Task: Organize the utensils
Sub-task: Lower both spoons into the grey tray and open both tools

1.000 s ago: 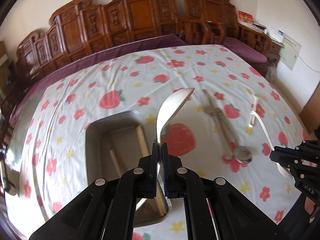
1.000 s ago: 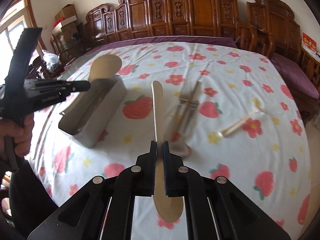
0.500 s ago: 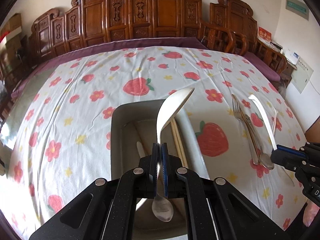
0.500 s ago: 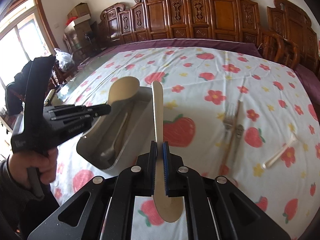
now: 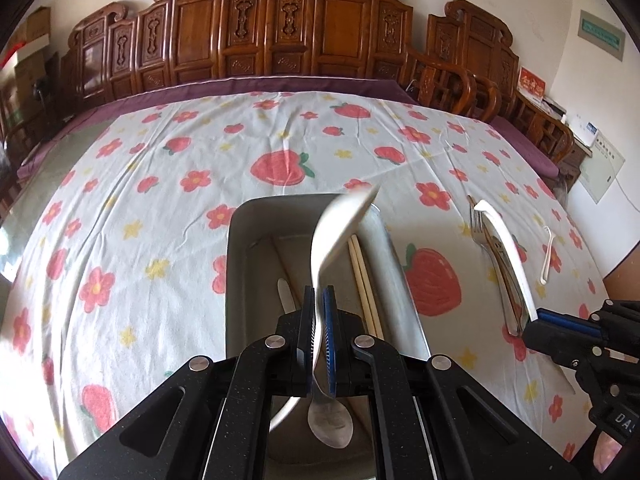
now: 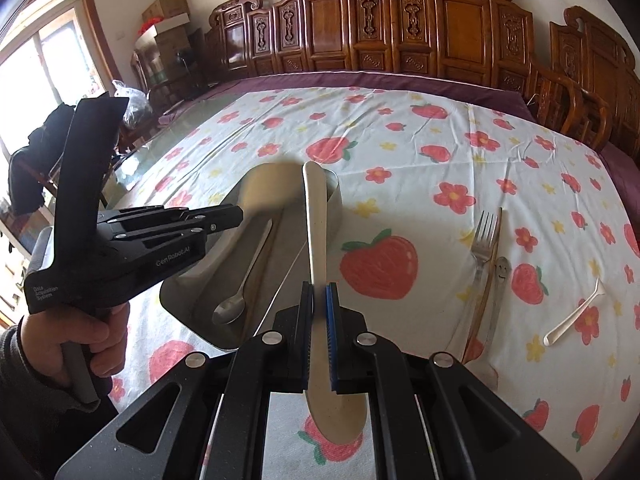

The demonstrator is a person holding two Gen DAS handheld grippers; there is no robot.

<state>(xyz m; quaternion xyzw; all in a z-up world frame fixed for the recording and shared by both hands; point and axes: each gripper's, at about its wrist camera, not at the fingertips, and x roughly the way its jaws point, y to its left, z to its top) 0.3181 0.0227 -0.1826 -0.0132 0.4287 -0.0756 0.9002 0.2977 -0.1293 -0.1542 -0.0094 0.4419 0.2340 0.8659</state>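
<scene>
I am holding the left tongs [image 5: 319,300] low in the centre of the left wrist frame, directly above the grey metal tray [image 5: 240,280], and they are pinching the handle of a pale rice paddle [image 5: 340,224]. Its broad head is blurring in this view, so I am only fairly sure it is tilting toward the upper right over the tray's far end. Inside the tray, a metal spoon [image 5: 330,426] is lying with its bowl at the near end, beside a pair of wooden chopsticks [image 5: 362,276] running along the right wall.

I am keeping the right tongs [image 6: 319,300] at the bottom centre of the right wrist frame, pressed onto a second pale paddle [image 6: 316,220], gripping it at mid-handle with the wide end hanging below the jaws and the narrow end pointing up over the tray's right edge.

On the strawberry-print cloth [image 6: 400,140] covering the bench, right of the tray, a fork [image 6: 484,240] is lying against a long-handled metal spoon with a smiley face [image 6: 502,268] and one thin wooden stick [image 6: 486,280]. Further toward the right edge, a small white plastic spoon [image 6: 576,314] is resting apart from them.
</scene>
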